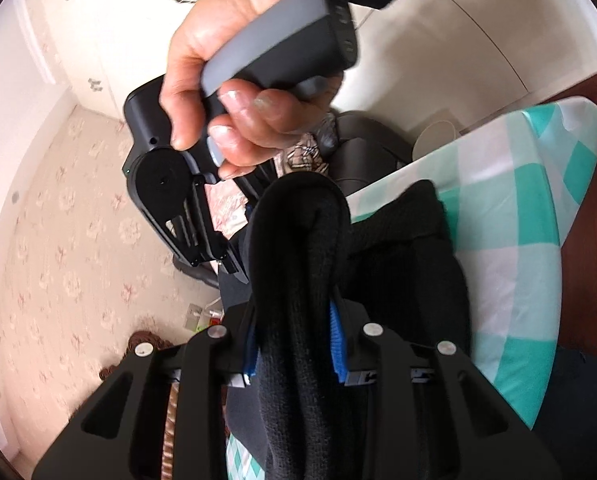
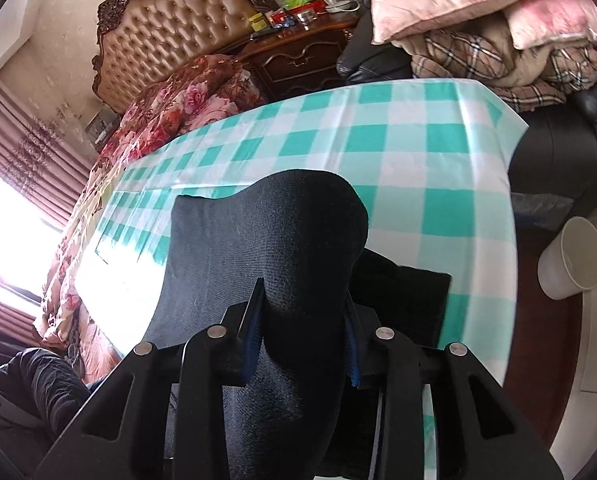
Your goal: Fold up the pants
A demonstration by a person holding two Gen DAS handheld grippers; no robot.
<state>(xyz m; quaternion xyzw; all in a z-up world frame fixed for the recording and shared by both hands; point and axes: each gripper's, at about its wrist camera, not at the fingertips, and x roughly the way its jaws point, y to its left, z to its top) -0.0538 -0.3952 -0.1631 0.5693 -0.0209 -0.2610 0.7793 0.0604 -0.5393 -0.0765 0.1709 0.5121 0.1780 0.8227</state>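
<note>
The black knitted pants [image 2: 266,240] were lifted in a hump above the bench [image 2: 438,152] with its green-and-white checked cloth, one end draped flat on it. My right gripper [image 2: 302,340] was clenched on a bunched fold of the fabric. My left gripper [image 1: 294,340] pinched another thick, doubled ridge of it, with the right gripper's body and my hand [image 1: 234,80] just beyond. I judged the fold to be midway: the cloth looked doubled already, but it had not yet been laid down or smoothed, and further folds probably remained.
</note>
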